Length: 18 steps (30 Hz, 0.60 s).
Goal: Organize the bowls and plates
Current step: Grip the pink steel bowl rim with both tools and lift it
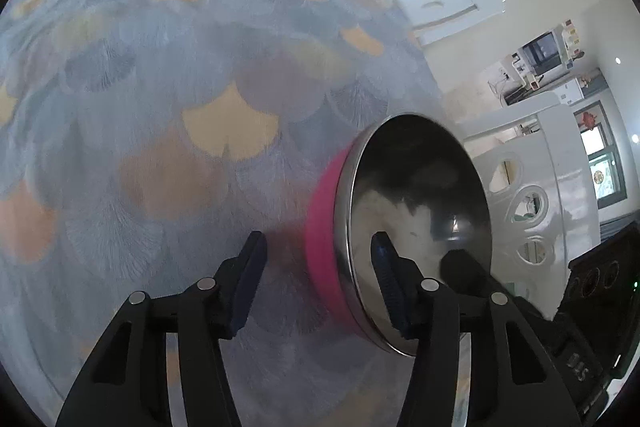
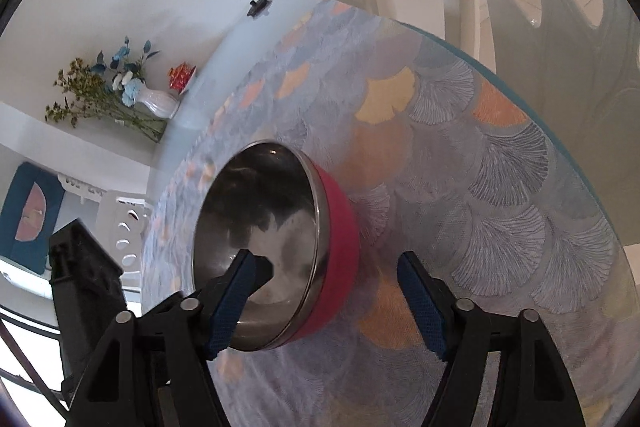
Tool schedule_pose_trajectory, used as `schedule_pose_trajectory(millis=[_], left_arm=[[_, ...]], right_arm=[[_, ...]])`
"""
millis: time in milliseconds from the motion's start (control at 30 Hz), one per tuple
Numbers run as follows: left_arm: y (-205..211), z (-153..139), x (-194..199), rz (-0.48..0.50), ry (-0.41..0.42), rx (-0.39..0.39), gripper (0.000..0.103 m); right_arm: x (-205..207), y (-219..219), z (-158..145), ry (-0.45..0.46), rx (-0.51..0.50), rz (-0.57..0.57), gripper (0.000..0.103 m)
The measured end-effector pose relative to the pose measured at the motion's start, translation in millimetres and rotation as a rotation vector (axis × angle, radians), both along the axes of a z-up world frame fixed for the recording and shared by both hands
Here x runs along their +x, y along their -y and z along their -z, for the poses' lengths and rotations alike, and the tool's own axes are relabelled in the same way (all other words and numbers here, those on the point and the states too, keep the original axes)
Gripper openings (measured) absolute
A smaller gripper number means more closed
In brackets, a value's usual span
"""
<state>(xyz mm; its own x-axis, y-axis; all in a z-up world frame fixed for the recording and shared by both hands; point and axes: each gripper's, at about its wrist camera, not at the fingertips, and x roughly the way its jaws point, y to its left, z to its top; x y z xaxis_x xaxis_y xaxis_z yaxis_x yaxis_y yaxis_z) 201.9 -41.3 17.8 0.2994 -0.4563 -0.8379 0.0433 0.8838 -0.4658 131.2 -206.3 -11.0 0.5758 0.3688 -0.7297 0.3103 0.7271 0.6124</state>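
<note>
Evidently early stage: both grippers straddle one bowl's rim.
Left gripper (image 1: 318,277) and right gripper (image 2: 326,301), partly open, not clamped; pink steel-lined bowl (image 2: 264,227) rests on the patterned counter (image 2: 500,187). No plates visible; organizing remains.

A glass-topped table (image 2: 500,167) with a fan-patterned cloth carries one pink steel-lined bowl (image 2: 276,239).
</note>
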Motion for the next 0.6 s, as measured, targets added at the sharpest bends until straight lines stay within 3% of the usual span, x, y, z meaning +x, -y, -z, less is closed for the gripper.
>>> schedule_pose_trajectory(millis=[100,167,200,367,600], left_arm=[[3.1,-0.2,-3.0,0.027,0.014,0.017,0.049],[5.4,-2.0,-6.9,0.066,0.023,0.021,0.039],[5.6,-3.9,-9.1,0.082,0.03,0.022,0.032],[5.8,-23.5,-23.6,0.136,0.097,0.076,0.032],[-0.7,-44.1,-33.9,0.128,0.142,0.125,0.032]], right_arm=[[1.9,-3.2,3.8,-0.034,-0.025,-0.009,0.049],[3.9,-7.7,6.1,-0.045,-0.012,-0.034,0.036],[3.7,-10.7,4.1,-0.039,-0.023,-0.042,0.036],[0.4,-27.8,-18.6,0.025,-0.184,-0.107,0.027],[-3.5,-32.7,-31.4,0.062,-0.165,-0.142,0.027]])
